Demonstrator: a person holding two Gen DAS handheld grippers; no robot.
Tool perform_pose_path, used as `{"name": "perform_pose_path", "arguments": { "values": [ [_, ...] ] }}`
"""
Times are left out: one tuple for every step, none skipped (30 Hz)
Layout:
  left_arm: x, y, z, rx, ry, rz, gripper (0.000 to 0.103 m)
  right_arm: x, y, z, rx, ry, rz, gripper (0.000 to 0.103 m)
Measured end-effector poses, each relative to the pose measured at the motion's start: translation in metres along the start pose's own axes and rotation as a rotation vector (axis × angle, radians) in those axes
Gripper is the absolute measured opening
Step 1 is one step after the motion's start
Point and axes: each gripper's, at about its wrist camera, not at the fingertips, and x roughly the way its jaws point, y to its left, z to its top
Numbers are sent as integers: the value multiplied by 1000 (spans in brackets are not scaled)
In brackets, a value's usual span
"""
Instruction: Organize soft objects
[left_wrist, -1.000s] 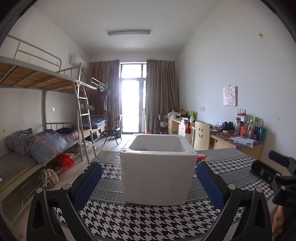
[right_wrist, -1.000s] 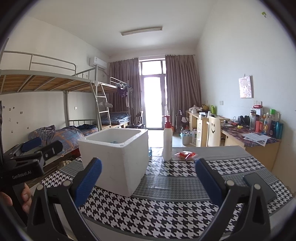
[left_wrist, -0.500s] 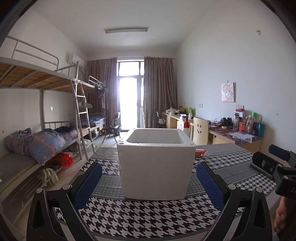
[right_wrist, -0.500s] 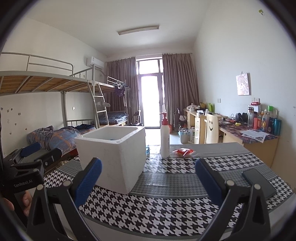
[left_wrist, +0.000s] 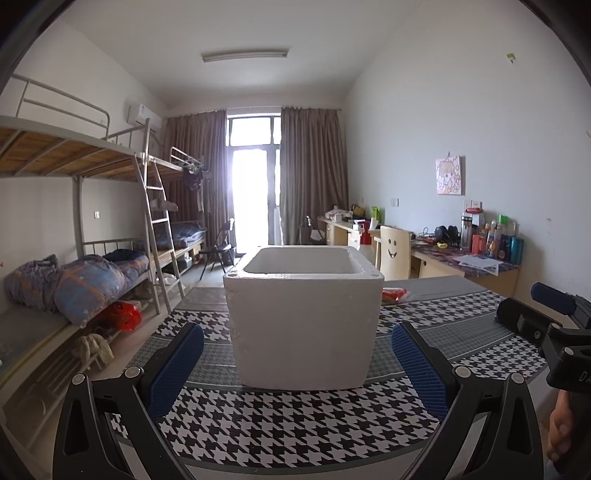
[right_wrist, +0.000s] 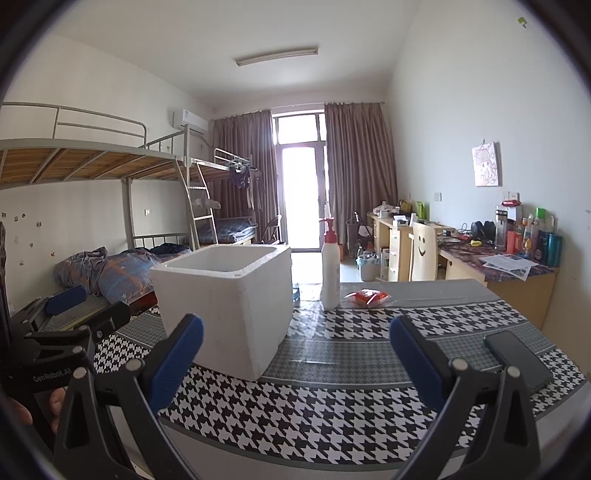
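In the right wrist view, the black body of the left hand-held gripper (right_wrist: 55, 354) at the left edge carries white lettering that reads "GenRobot.AI". In the left wrist view, the black body of the right hand-held gripper (left_wrist: 554, 332) at the right edge shows white letters cut off by the frame, of which only "DA" can be made out. The wooden chair back (right_wrist: 422, 251) bears a drawn smiley face and no words, and the print on the bottles and papers along the far wall is too small to read.
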Motion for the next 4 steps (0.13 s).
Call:
{"name": "perform_pose_path", "arguments": {
  "values": [
    [0, -1, 0, 0, 1, -2, 102, 0, 0, 0, 0, 2, 1, 102],
    [1, -2, 0, 1, 2, -4, 102, 0, 0, 0, -1, 2, 1, 102],
    [1, -3, 0, 2, 2, -3, 102, 0, 0, 0, -2, 1, 1, 102],
    [1, -3, 0, 3, 4, -2, 102, 0, 0, -1, 0, 1, 1, 102]
  ]
}}
